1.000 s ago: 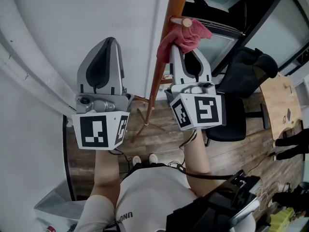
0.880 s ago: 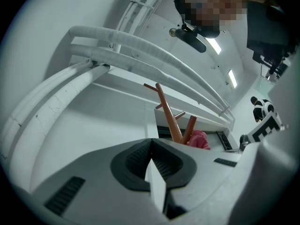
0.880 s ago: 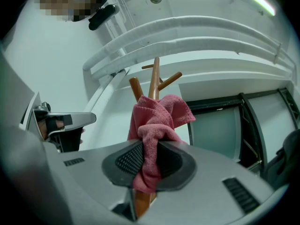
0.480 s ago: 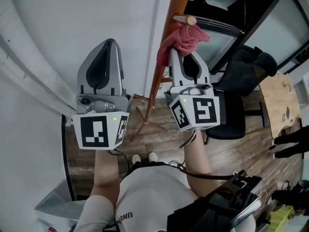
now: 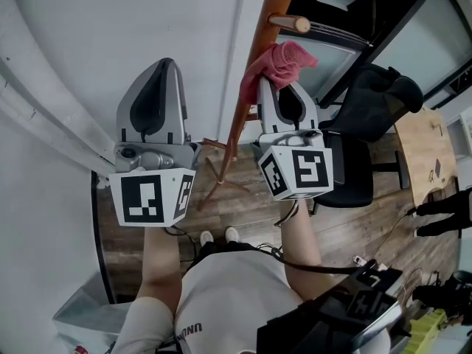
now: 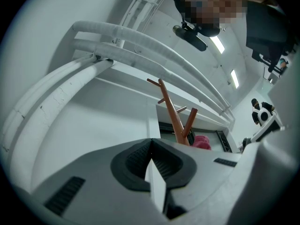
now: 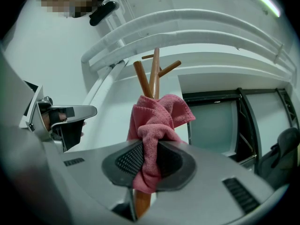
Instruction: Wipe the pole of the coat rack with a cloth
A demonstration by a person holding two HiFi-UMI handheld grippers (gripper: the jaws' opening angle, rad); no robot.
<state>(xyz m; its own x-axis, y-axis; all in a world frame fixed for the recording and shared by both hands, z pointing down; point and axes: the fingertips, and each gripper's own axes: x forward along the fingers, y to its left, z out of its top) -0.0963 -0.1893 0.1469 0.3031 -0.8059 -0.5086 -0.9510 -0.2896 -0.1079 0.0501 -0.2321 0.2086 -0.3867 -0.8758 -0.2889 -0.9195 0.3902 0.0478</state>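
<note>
Over the last second your right gripper [image 5: 284, 87] has drawn the pink cloth [image 5: 279, 59] away from the wooden peg [image 5: 289, 23]. A second ago the cloth lay against that peg in the upper centre of the head view. Now a bare strip of the pole [image 5: 237, 135] shows between them. Your left gripper [image 5: 164, 65] has hardly shifted and sits in the left centre of the frame, well apart from the coat rack.

In the right gripper view, the right gripper [image 7: 147, 158] has its jaws clamped on the cloth [image 7: 157, 121], which bunches up in the centre of the frame. The pole [image 7: 153, 74] rises behind the cloth, and its lower length shows again under the jaws at the bottom centre. The cloth lies against the pole, but it probably wraps only part of the way round; the back is hidden.

In the left gripper view, the left gripper [image 6: 151, 146] has its jaws pressed together with nothing between them. The coat rack [image 6: 174, 118] stands small at centre right there, with a corner of the cloth [image 6: 202, 142] just showing over the gripper body.

In the head view the cloth hides the right jaw tips, the pole's top is cut off by the upper edge, and the two grippers partly cover its feet.
</note>
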